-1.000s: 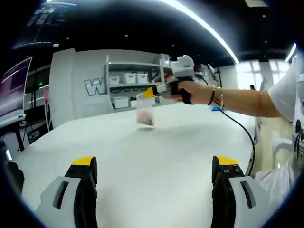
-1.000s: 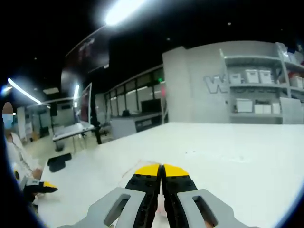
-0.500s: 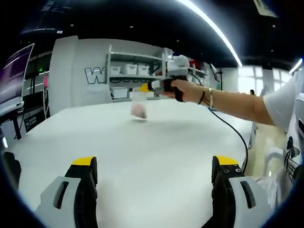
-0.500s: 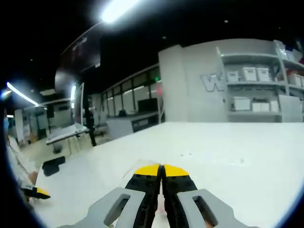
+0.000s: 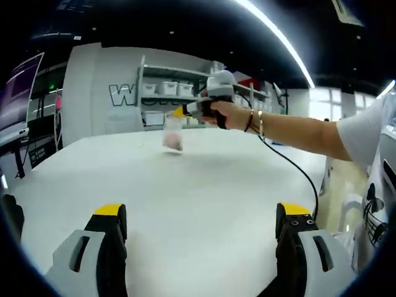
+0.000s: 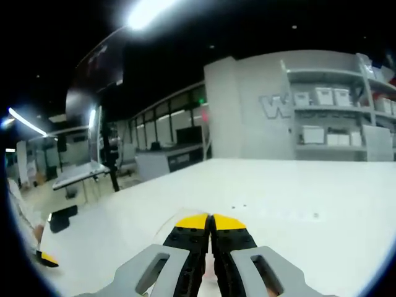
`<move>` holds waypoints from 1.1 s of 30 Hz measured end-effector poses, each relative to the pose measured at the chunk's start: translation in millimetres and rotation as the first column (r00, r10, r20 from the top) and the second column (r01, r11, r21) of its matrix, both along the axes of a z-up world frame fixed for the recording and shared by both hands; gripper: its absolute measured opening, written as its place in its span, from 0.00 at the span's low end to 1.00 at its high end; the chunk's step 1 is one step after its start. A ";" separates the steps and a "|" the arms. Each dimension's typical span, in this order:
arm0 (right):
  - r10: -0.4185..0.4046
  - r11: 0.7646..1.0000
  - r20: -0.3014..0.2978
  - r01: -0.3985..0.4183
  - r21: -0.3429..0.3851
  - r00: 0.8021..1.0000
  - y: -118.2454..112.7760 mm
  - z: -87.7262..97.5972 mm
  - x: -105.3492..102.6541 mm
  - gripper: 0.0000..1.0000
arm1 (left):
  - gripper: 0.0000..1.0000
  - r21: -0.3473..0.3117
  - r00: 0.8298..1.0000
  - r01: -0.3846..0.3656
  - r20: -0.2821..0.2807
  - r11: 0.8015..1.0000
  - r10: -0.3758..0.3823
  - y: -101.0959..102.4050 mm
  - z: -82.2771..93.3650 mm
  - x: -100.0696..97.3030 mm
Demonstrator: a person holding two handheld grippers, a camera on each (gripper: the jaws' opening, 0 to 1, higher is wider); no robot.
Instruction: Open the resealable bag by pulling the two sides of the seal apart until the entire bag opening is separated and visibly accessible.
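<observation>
In the left gripper view a small clear resealable bag with something pinkish inside hangs just above the white table. The right gripper, held out by a person's hand, is shut on the bag's top edge. My left gripper stands wide open near the table's front, well short of the bag, with nothing between its jaws. In the right gripper view the right gripper shows its yellow tips pressed together, with a thin clear edge of the bag beside them. The bag's seal line is too small to make out.
A person's outstretched arm and a black cable cross the right of the left gripper view. Grey shelves with white boxes stand against the far wall. Beyond the table's left edge are desks and a monitor.
The right gripper has carried the hanging bag a little further left and away across the table. The left gripper stays open and low.
</observation>
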State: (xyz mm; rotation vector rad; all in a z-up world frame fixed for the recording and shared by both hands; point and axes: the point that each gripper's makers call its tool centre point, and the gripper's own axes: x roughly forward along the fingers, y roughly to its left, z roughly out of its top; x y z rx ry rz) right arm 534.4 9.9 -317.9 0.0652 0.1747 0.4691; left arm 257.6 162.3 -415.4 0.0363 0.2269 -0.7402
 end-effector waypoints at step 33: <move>-0.057 0.998 -0.019 0.056 -0.040 0.998 -1.0 -9.9 51.0 0.00 | 0.98 0.001 1.000 -0.005 -0.007 1.000 0.005 2.6 -5.7 7.2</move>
